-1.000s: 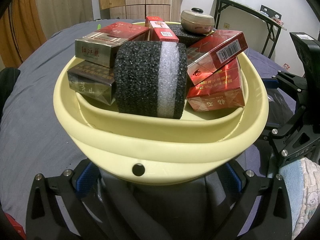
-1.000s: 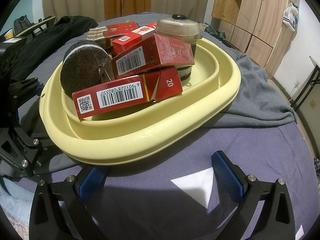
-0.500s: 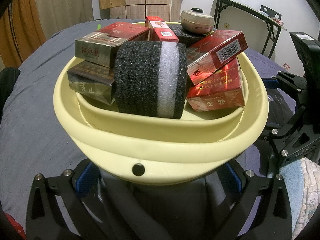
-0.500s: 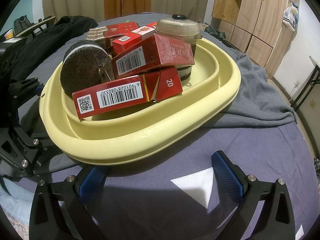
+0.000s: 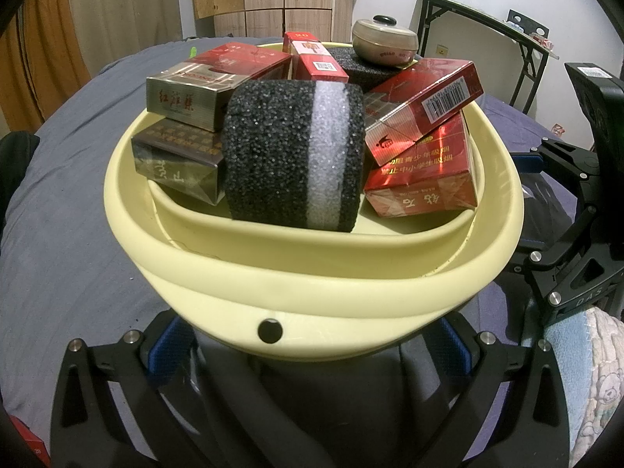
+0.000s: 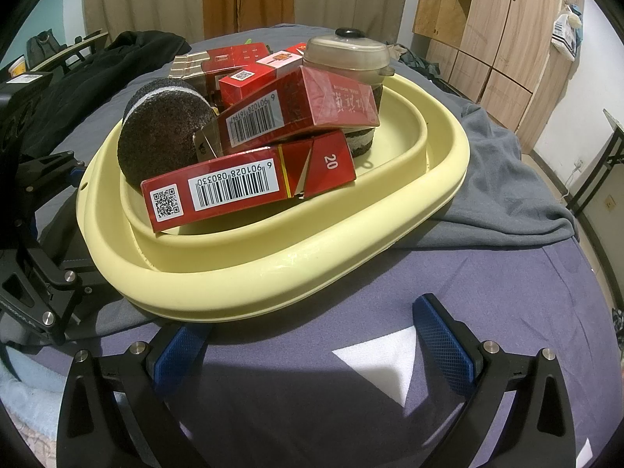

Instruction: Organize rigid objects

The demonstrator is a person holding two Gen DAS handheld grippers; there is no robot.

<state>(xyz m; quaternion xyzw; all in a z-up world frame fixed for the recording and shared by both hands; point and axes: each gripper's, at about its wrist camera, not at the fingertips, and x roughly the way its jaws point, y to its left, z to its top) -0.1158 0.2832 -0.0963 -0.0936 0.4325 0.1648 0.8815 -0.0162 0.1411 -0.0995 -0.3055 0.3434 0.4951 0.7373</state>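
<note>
Basin (image 5: pixel 312 292) between left fingers (image 5: pixel 171 347), rim overhanging

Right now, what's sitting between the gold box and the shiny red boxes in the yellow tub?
The left wrist view shows a black foam roll with a white stripe between the gold box and the red boxes.

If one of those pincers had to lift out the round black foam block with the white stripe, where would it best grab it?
I'd pinch the foam block across its two flat round faces, coming down from above. It stands on its curved edge in the yellow basin, with boxes crowding both sides, so only the top is free. The right gripper is open and nothing is between its fingers.
</note>
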